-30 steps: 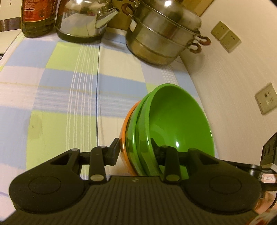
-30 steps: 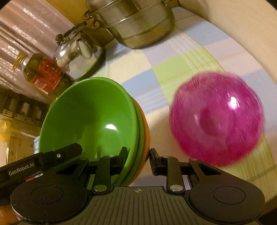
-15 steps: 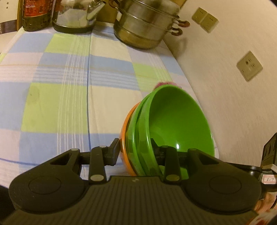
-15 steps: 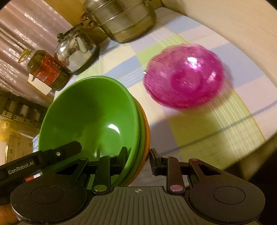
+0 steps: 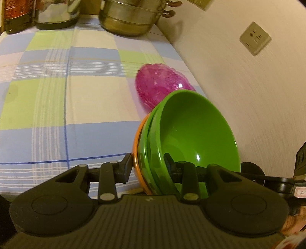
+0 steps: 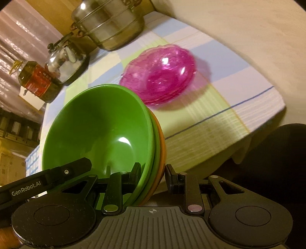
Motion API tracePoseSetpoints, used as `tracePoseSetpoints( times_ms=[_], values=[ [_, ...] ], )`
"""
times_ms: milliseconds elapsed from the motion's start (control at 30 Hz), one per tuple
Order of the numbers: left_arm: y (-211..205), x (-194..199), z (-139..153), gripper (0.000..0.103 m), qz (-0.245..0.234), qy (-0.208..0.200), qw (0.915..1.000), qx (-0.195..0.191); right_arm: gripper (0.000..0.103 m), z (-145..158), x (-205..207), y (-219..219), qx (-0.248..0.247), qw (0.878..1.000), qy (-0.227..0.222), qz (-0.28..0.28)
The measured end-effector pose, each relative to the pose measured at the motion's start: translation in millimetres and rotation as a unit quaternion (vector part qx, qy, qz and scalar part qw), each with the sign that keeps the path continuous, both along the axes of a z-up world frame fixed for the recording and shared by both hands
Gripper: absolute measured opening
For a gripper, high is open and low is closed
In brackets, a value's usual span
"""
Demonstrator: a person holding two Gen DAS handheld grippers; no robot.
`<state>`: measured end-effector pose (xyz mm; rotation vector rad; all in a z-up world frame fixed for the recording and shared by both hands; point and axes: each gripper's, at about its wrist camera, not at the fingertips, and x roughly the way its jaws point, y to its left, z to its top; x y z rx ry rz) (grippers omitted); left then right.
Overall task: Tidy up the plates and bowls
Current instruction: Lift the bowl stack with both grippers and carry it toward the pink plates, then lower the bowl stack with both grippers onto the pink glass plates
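The left gripper (image 5: 148, 165) and right gripper (image 6: 152, 175) are each pinching an opposite rim of the nested bowl stack (image 6: 107, 138), which is hanging tilted above the checked cloth (image 5: 57, 99) just beside the pink dish (image 6: 160, 74), so nesting appears done while placement is pending.

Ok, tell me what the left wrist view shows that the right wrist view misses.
Only the left wrist view shows the wall socket. Only the right wrist view shows the kettle's handle and lid and the table's near corner. Both show the bowl stack clamped at its rim by the left hand-held gripper and right hand-held gripper, plus the pink dish and steamer pot.
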<state>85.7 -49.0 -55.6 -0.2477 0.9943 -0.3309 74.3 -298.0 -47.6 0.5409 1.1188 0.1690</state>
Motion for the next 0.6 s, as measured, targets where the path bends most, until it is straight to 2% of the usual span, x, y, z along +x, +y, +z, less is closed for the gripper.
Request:
tracePoseSetpoints(
  times_ms=[600],
  values=[
    [-44.8, 3.5, -0.5, 0.03, -0.032, 0.0, 0.9995, -0.005, 0.027, 4.3, -6.3, -54.1, 0.0, 0.999, -0.008, -0.037]
  ],
)
